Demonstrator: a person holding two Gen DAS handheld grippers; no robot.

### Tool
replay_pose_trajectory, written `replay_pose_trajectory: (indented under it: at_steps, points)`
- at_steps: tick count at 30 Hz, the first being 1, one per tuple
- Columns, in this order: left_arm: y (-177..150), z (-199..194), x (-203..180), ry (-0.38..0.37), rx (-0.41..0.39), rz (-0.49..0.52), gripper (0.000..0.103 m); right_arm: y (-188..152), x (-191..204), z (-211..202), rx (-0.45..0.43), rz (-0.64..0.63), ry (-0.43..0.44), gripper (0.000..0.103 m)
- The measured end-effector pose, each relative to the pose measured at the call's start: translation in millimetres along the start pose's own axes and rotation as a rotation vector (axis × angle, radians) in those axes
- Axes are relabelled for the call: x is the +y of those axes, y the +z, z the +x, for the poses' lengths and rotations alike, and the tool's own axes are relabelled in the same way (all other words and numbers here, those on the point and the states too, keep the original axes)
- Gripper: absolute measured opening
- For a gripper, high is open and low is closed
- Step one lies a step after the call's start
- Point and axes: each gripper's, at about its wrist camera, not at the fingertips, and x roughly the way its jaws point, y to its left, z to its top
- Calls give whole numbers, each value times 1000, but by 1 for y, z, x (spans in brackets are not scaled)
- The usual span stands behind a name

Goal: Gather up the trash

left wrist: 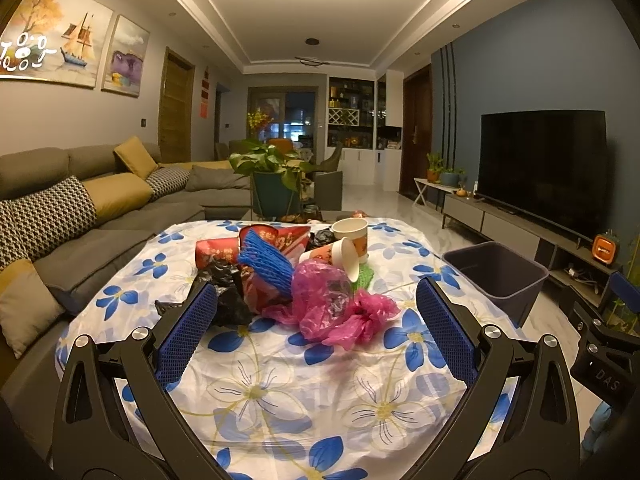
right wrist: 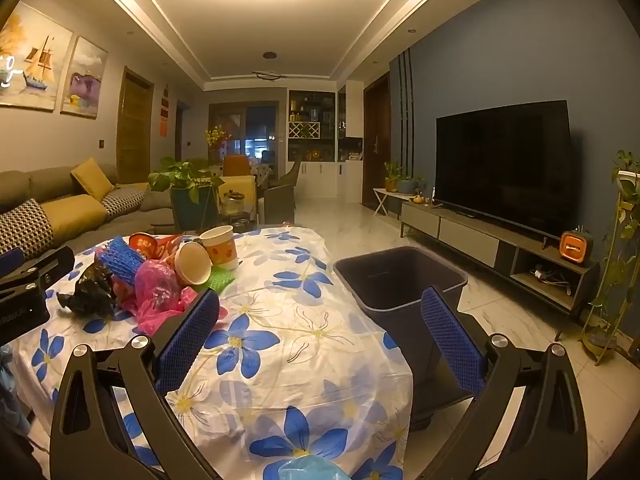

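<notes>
A heap of trash lies on the flowered tablecloth: a pink plastic bag, a blue foam net, a black bag, red packaging, a tipped paper cup and an upright paper cup. My left gripper is open just short of the pink bag, with nothing between its fingers. My right gripper is open above the table's right side, the heap off to its left. A dark grey bin stands on the floor right of the table.
A grey sofa with cushions runs along the left. A potted plant stands beyond the table. A TV on a low cabinet lines the right wall, with a plant stand at far right. Bare floor lies between table and cabinet.
</notes>
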Motion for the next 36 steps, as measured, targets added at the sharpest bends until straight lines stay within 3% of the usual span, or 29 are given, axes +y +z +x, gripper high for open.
replay_pose_trajectory:
  at_steps: [36]
  points:
    - [1,1,-1,-9,7,-9,98,4,-5,-2,-7,7,-7,98]
